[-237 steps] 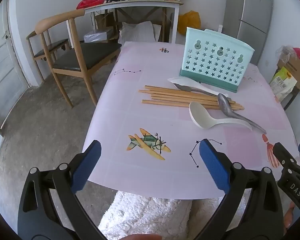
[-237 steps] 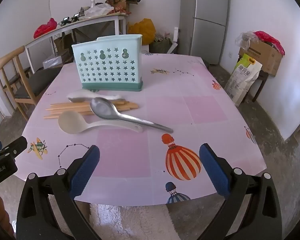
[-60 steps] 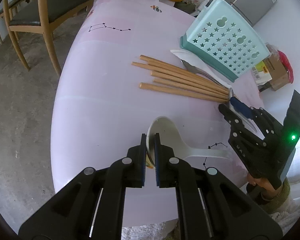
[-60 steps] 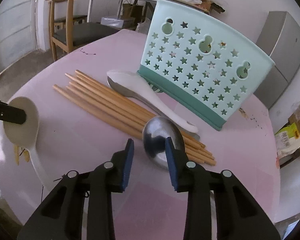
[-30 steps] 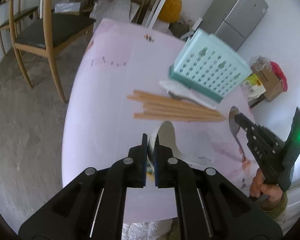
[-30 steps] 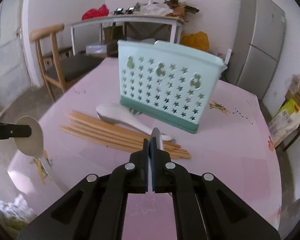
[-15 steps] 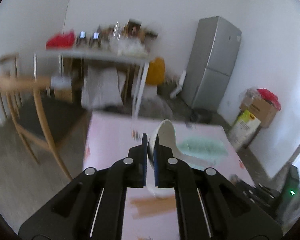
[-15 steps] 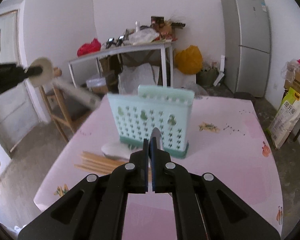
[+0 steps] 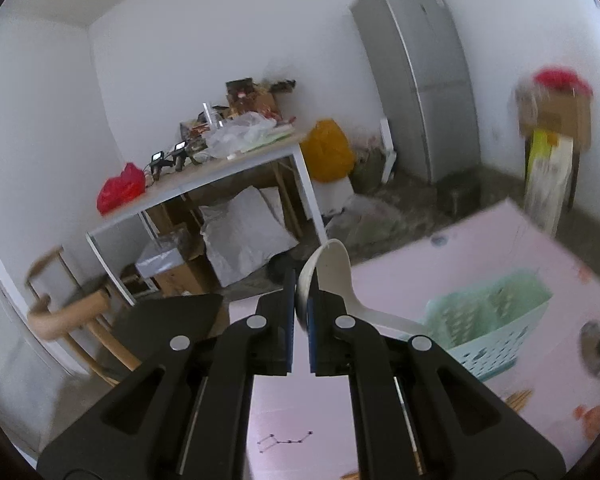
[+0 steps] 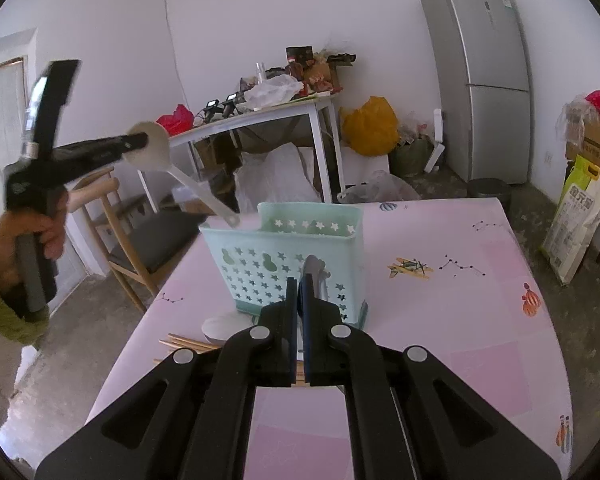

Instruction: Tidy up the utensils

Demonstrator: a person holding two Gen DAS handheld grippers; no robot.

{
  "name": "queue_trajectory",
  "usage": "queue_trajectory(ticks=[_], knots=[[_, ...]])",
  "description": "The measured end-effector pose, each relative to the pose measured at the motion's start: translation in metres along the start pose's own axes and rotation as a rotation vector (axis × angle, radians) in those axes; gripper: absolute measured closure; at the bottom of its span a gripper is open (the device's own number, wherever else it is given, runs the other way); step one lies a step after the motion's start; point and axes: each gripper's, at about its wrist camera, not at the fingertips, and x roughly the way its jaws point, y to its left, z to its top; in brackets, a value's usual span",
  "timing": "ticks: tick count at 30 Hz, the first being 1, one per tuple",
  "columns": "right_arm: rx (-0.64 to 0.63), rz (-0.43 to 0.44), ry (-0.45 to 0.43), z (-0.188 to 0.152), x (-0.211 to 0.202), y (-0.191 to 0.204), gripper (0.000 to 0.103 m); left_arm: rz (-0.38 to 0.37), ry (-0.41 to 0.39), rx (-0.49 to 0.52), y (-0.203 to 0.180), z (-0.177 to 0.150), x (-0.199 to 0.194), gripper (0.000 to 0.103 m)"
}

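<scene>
Gripping the round bowl of a white plastic soup spoon (image 10: 156, 148), the left gripper (image 10: 140, 142) is squeezed tight on it up in the air, and the spoon's long handle slants down so its tip is just above the top rim of the mint green plastic utensil holder with star holes (image 10: 284, 268). A hand (image 10: 28, 236) in a green sleeve holds that gripper. The right gripper (image 10: 298, 300) is clamped on the thin edge of a shiny metal spoon (image 10: 314, 270), held in front of the green holder. The holder stands upright near the middle of the table with the pink picture cloth (image 10: 440, 320). Light wooden chopsticks (image 10: 188, 346) and one more white spoon (image 10: 224, 326) lie on the cloth by the holder's foot, toward the table's left edge.
</scene>
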Motion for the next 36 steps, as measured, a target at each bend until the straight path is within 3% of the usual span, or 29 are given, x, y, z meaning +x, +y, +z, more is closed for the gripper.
queue_trajectory(ticks=[6, 10, 16, 20, 24, 31, 36], knots=[[0.007, 0.016, 0.002, -0.001, 0.001, 0.001, 0.101, -0.035, 0.106, 0.106, -0.028, -0.008, 0.037, 0.099], [0.008, 0.017, 0.002, 0.0, 0.001, 0.001, 0.101, -0.074, 0.17, 0.123, -0.041, -0.015, 0.06, 0.099], [0.015, 0.023, -0.004, 0.001, -0.004, -0.002, 0.101, -0.218, 0.251, -0.039, -0.032, -0.029, 0.083, 0.093], [0.036, 0.04, -0.001, 0.003, -0.004, -0.005, 0.101, -0.302, 0.265, -0.156, -0.017, -0.038, 0.085, 0.075], [0.052, 0.062, -0.011, 0.008, -0.007, -0.007, 0.101, -0.377, 0.243, -0.278, -0.001, -0.047, 0.078, 0.071], [0.068, 0.148, -0.076, 0.038, -0.018, -0.009, 0.101, -0.411, 0.163, -0.405, 0.025, -0.06, 0.047, 0.067], [0.078, 0.262, -0.175, 0.081, -0.03, -0.012, 0.101, -0.419, 0.136, -0.459, 0.036, -0.076, 0.022, 0.066]])
